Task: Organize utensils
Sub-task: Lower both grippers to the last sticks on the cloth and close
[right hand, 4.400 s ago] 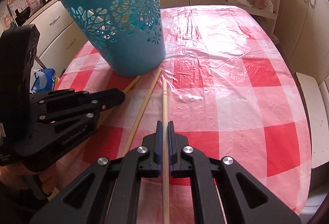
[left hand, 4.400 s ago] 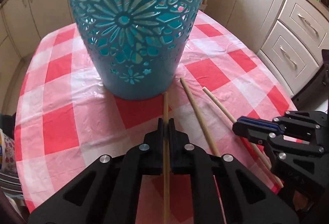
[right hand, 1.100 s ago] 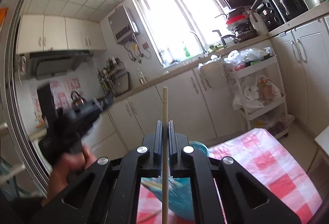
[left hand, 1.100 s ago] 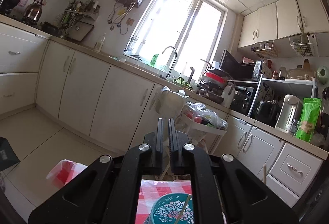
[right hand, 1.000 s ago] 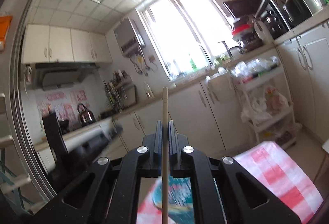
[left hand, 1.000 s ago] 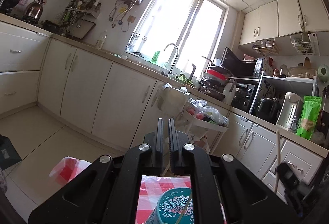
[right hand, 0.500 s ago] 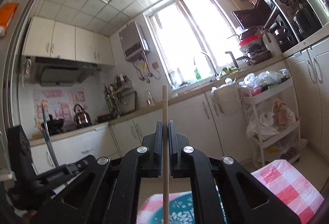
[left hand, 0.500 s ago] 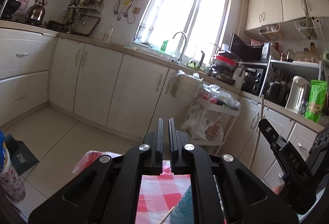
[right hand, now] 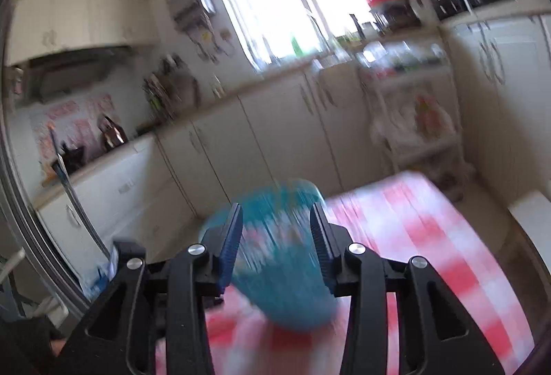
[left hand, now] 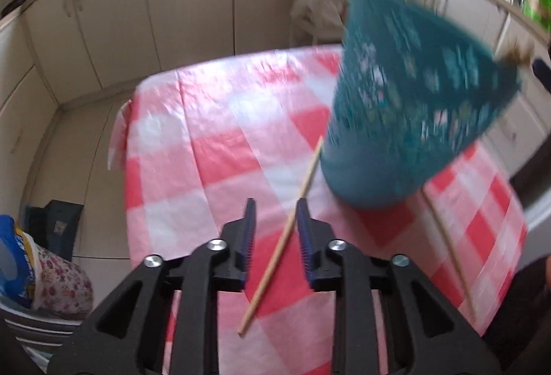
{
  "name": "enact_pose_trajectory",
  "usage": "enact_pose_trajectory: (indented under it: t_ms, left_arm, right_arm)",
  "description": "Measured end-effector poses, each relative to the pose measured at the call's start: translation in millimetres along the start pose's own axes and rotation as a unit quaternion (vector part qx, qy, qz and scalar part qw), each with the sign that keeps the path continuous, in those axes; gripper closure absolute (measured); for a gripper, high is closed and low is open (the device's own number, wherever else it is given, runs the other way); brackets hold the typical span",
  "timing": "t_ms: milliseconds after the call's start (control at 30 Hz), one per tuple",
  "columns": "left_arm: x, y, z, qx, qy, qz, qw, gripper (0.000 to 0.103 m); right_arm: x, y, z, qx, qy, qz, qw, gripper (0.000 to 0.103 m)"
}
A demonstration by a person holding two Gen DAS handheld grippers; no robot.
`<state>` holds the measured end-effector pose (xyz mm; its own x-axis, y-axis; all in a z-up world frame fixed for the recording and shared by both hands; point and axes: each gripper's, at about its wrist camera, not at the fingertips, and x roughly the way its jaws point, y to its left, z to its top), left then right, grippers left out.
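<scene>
Wooden chopstick point(left hand: 289, 230) lies on the checked tablecloth point(left hand: 206, 154) between my left gripper point(left hand: 274, 223)'s jaws, which have just parted – next pickup lined up beside the teal basket point(left hand: 413, 106). Right view: my right gripper point(right hand: 275, 237) has just opened, empty – its chopstick gone, presumably dropped into the blurred basket below.

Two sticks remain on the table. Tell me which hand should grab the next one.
Left. Its open tongs already frame a stick lying beside the basket; the right tongs, also open, face only the basket.
</scene>
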<state>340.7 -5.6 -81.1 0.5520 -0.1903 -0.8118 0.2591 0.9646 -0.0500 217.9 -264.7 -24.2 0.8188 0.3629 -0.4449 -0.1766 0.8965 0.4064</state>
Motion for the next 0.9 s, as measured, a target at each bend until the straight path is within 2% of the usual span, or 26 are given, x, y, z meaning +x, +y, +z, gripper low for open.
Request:
enact_pose_trajectory:
  t_ms: [67,133,167,233,267,333,367,433,500,600,667,733,800,900]
  left_arm:
    - [10.2,-11.5,-9.9,0.027,0.022,0.032,0.9989,0.068]
    - [18.1,-14.6,-18.5,0.024,0.044,0.037,0.9981,0.068]
    - [17.6,-14.2,-22.5,0.010,0.043,0.037,0.9984,0.069]
    - [13.6,-15.8,-28.5,-0.004,0.048,0.034,0.9982,0.081]
    - [11.2,-17.1,-32.2,-0.008,0.051,0.035,0.9980,0.095]
    - [5.4,-19.3,-42.1,-0.022,0.054,0.029,0.9979,0.098]
    - [0.9,-21.7,-49.6,-0.029,0.056,0.025,0.9977,0.099]
    - [-15.0,-21.9,-58.8,-0.048,0.063,0.009,0.9968,0.099]
    - [-28.0,-26.5,-74.4,-0.069,0.084,-0.025,0.9938,0.099]
    - [-40.1,-36.1,-88.9,-0.064,0.115,-0.062,0.9893,0.098]
    - [-41.6,-40.3,-85.6,-0.048,0.113,-0.048,0.9912,0.098]
    - [-36.6,-39.1,-76.5,-0.046,0.111,-0.042,0.9918,0.097]
    - [-29.5,-41.6,-55.6,-0.049,0.109,-0.038,0.9921,0.092]
    - [-11.1,-43.6,-29.3,-0.039,0.103,-0.023,0.9936,0.086]
  right_arm:
    - [12.1,-7.9,-26.4,0.008,0.070,-0.020,0.997,0.063]
    - [35.0,-6.8,-47.4,-0.019,0.137,-0.037,0.990,0.063]
    - [43.5,-5.5,-54.5,-0.036,0.156,-0.048,0.986,0.063]
    - [59.9,-5.8,-68.0,-0.049,0.192,-0.056,0.978,0.064]
    - [66.0,-5.2,-74.0,-0.059,0.207,-0.062,0.975,0.067]
    - [73.2,-2.7,-82.1,-0.079,0.225,-0.070,0.969,0.078]
    - [75.0,-0.7,-86.0,-0.088,0.236,-0.071,0.965,0.093]
    - [70.5,5.3,-90.2,-0.108,0.245,-0.067,0.961,0.097]
    - [63.3,8.6,-91.3,-0.111,0.252,-0.059,0.959,0.098]
    - [53.7,5.4,-86.2,-0.101,0.249,-0.051,0.962,0.098]
    - [56.9,3.6,-82.8,-0.094,0.246,-0.055,0.963,0.098]
    - [63.6,1.2,-84.3,-0.087,0.252,-0.057,0.962,0.093]
    - [68.2,3.7,-83.3,-0.088,0.256,-0.055,0.961,0.086]
    - [80.0,3.6,-77.6,-0.094,0.253,-0.058,0.961,0.085]
